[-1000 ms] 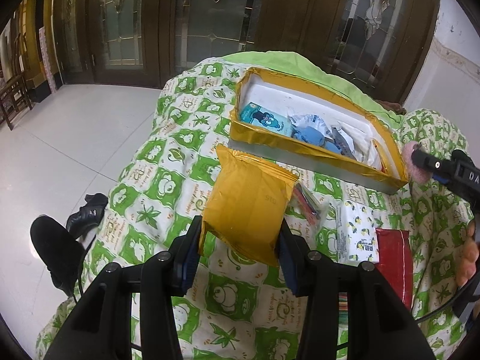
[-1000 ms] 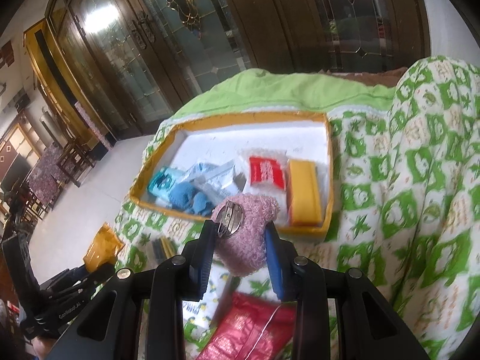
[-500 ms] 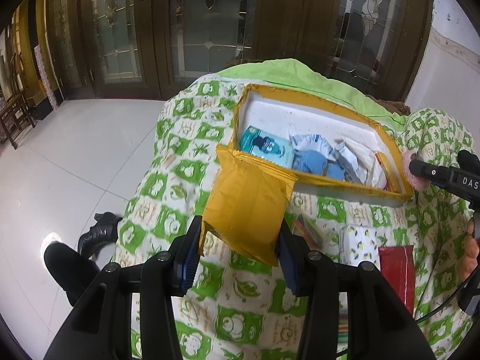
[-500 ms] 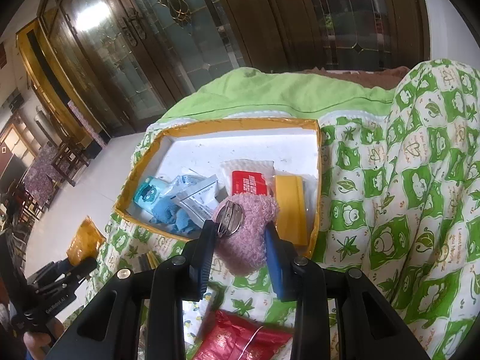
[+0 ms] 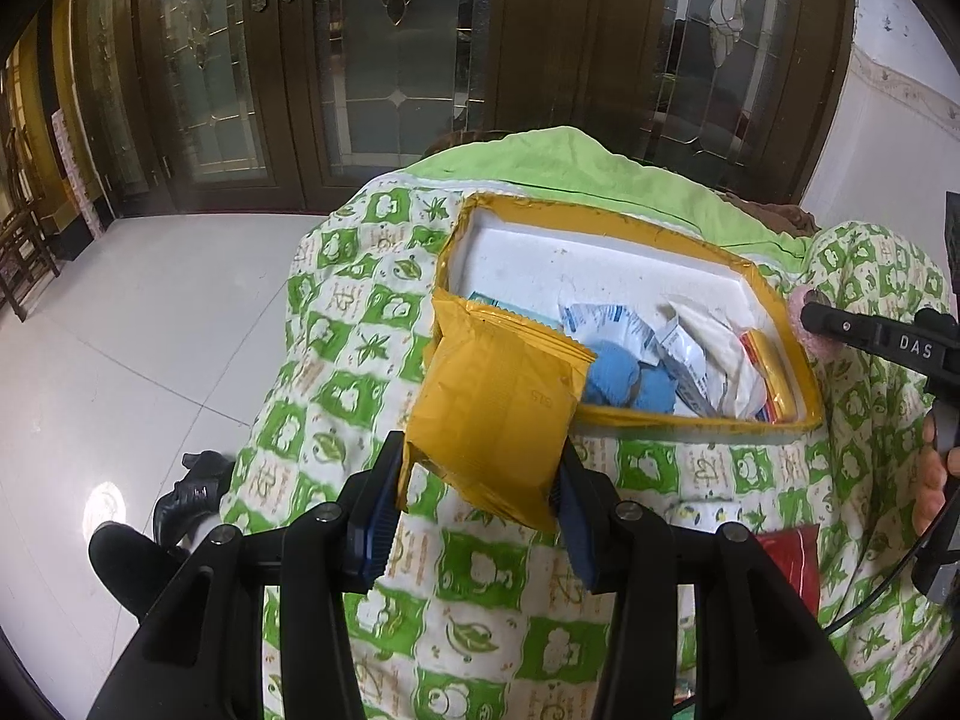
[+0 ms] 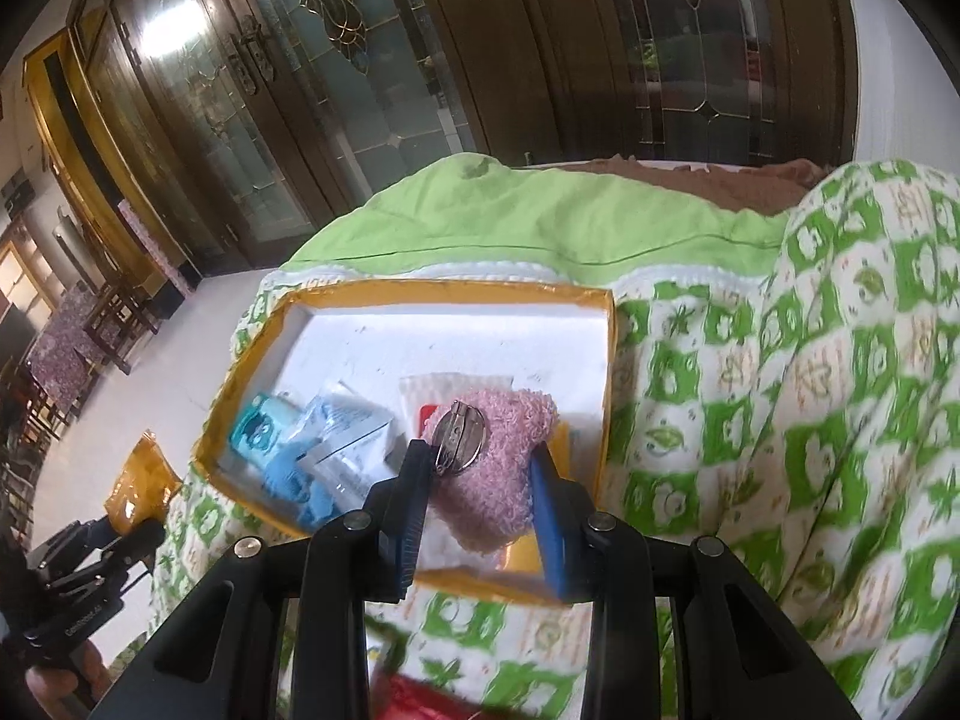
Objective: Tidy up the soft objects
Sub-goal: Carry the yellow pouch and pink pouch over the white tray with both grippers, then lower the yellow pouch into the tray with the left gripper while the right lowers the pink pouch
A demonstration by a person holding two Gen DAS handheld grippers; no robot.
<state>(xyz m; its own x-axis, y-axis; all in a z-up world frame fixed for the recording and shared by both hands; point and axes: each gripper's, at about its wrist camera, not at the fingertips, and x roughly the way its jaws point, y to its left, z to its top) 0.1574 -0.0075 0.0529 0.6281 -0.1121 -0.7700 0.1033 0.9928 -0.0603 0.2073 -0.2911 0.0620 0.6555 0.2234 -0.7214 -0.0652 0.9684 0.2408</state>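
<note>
The left tongs (image 5: 480, 492) grip a yellow packet (image 5: 498, 414) by its near end, both pads pressed against its sides. The packet hangs above the green-and-white patterned blanket (image 5: 336, 396), its far end overlapping the near left corner of the box (image 5: 690, 420) in the left wrist view. The box is a shallow white one with yellow-taped edges, resting on the blanket.

The right tongs (image 6: 480, 480) are clamped on a pink fluffy piece (image 6: 504, 480) with a round metal clip (image 6: 459, 438) on its left face — it is held over the near right part of the box (image 6: 603, 396).

Inside the box lie a teal pouch (image 6: 261, 426) at the left, blue soft things (image 5: 612, 378) beside it, crumpled white wrappers (image 5: 678, 348), a white pack with a red label (image 6: 427, 411) and a yellow item (image 6: 561, 441) at the right wall, mostly hidden behind the pink piece.

On the blanket nearer than the box lies a red packet (image 5: 789, 564). A plain green sheet (image 6: 540, 222) covers the far end — beyond it stand dark wooden doors with patterned glass (image 5: 390, 60). A black shoe (image 5: 186, 486) sits on the white tiled floor (image 5: 120, 330) at the left.
</note>
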